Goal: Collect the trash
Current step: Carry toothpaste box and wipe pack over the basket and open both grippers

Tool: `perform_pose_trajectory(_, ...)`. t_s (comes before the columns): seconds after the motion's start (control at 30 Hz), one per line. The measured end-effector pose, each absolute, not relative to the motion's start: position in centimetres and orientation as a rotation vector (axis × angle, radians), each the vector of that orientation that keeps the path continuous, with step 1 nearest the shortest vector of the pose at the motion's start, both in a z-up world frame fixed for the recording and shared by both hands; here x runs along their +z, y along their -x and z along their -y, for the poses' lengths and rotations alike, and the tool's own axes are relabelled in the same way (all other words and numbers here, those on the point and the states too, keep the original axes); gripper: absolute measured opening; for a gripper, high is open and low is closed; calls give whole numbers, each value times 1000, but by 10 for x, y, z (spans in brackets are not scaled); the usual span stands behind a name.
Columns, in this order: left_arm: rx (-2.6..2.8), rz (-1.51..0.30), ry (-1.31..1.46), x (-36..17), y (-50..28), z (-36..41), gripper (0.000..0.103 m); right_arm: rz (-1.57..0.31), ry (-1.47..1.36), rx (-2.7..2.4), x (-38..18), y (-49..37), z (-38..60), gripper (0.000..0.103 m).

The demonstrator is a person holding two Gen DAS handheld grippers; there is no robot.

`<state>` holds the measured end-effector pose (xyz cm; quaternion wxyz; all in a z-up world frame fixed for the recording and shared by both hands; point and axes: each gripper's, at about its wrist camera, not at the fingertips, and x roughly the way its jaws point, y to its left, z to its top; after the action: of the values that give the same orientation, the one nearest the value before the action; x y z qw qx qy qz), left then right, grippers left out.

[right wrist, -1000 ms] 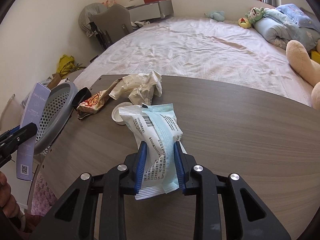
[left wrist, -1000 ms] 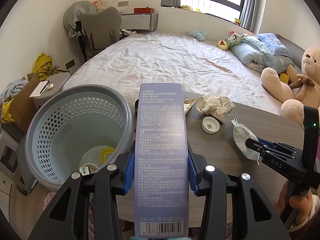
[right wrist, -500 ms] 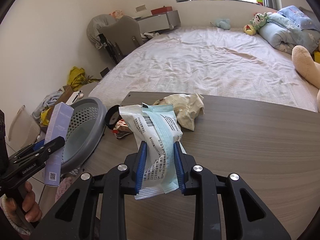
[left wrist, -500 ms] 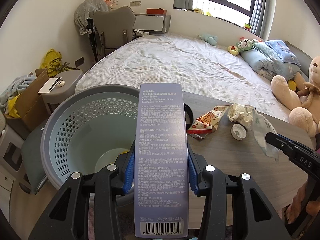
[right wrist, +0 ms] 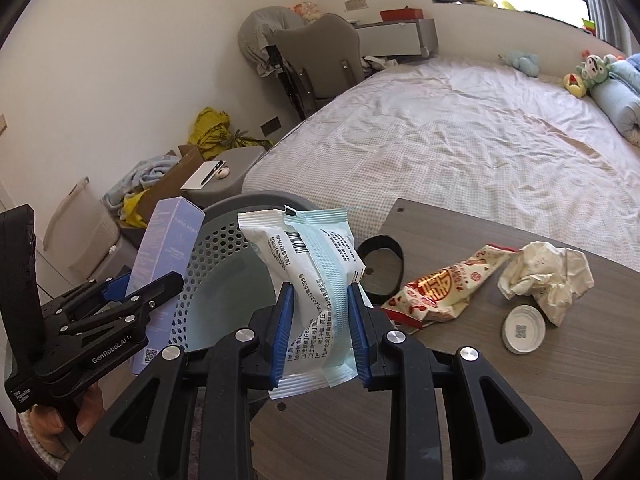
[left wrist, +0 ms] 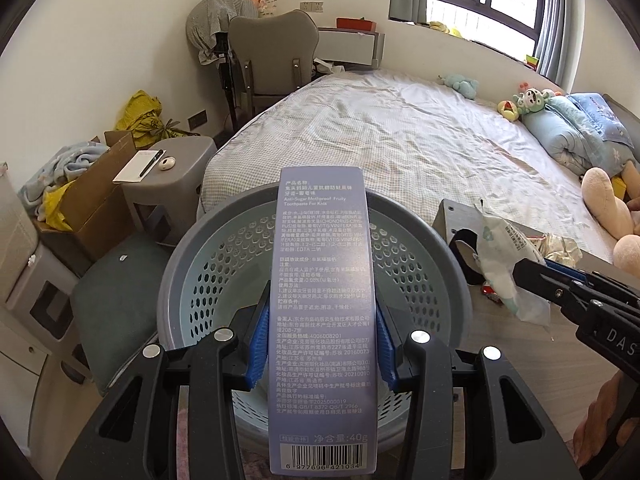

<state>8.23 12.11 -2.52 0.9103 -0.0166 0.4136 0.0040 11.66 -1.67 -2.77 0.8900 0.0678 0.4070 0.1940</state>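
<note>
A bedroom, with a wide bed behind and a grey wood-grain table (right wrist: 500, 412) in the foreground; a perforated grey waste basket (left wrist: 200, 264) stands just off the table's left end, placed there, I judge, so rubbish can be dropped or swept straight in.

The left gripper (left wrist: 320, 344) is clamped across the flat sides of a tall lilac toothpaste box (left wrist: 322, 300), barcode end nearest the camera, the box pointing out over the basket's mouth. Gripped low like this, the box should fall inside once the jaws let go. The right gripper (right wrist: 320, 328) pinches a white and pale-blue wipes packet (right wrist: 308, 264) near its bottom seal, jaws narrow because the packet is thin and soft; its upper half flops forward, at the basket's rim where the table ends. From the left wrist view the packet hangs beside the rim, though whether it is already over the opening I cannot quite tell.

Further out on the table lie the pieces not yet collected: a black ring-shaped thing (right wrist: 380, 264) near the table edge, a red and cream snack wrapper (right wrist: 444, 288), a crumpled paper wad (right wrist: 548, 276) and a small white cap (right wrist: 523, 330). Both held items look ready for release; the rest remains.
</note>
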Motion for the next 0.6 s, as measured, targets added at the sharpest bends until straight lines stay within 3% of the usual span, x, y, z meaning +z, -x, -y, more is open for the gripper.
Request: perform_pose_trajectory(0.6, 41, -899, 66, -46, -103, -159, 43, -892, -88, 435, -39, -138, -40, 29)
